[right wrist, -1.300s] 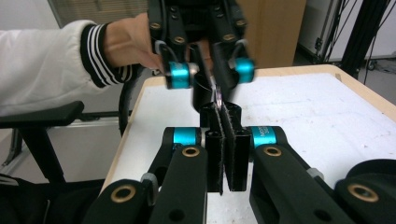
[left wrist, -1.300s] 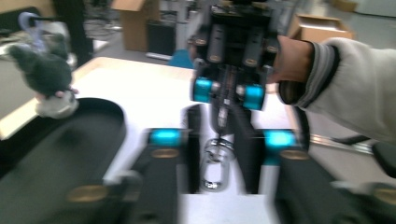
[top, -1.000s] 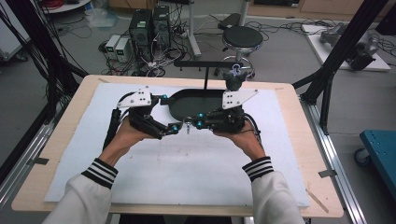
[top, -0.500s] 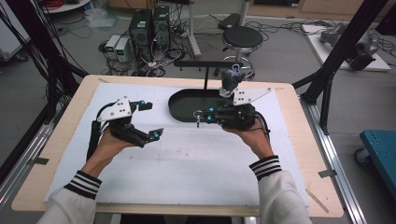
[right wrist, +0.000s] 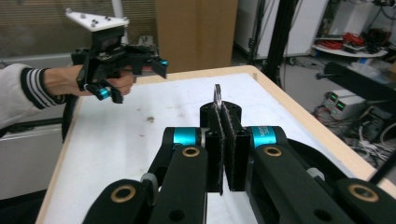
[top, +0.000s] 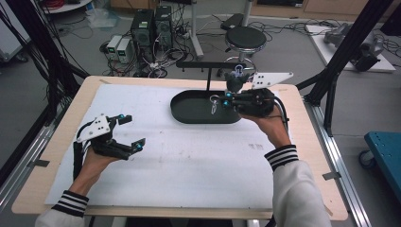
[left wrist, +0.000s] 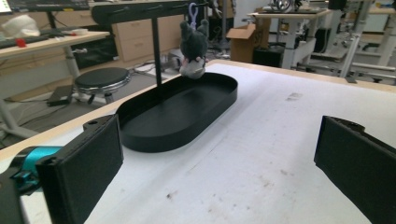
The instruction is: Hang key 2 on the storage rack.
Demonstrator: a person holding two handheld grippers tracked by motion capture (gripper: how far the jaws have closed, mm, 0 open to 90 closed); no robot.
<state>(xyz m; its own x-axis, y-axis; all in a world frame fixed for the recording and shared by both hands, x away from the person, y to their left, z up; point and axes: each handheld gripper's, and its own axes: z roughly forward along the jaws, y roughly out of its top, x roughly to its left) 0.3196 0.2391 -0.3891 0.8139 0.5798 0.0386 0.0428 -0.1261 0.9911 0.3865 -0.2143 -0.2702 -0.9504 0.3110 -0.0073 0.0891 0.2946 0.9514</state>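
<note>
Left tongs (top: 126, 132): black frame, flat black pads (left wrist: 84, 175), teal collars at the jaw tips, a white three-cornered plate with screw holes on top, black cable trailing.

Right tongs (right wrist: 224, 140): black linkage arms with brass-coloured pivot rings, teal sleeves with white lettering, white plate on top.

Sleeves (top: 283, 157): pale grey, cuffs ribbed with black and white stripes.

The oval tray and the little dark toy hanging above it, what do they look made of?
The oval tray looks like matte black plastic or painted metal: smooth, thin-walled, dull sheen. The hanging toy looks like plush fabric: fuzzy dark grey surface, soft rounded shape.
</note>
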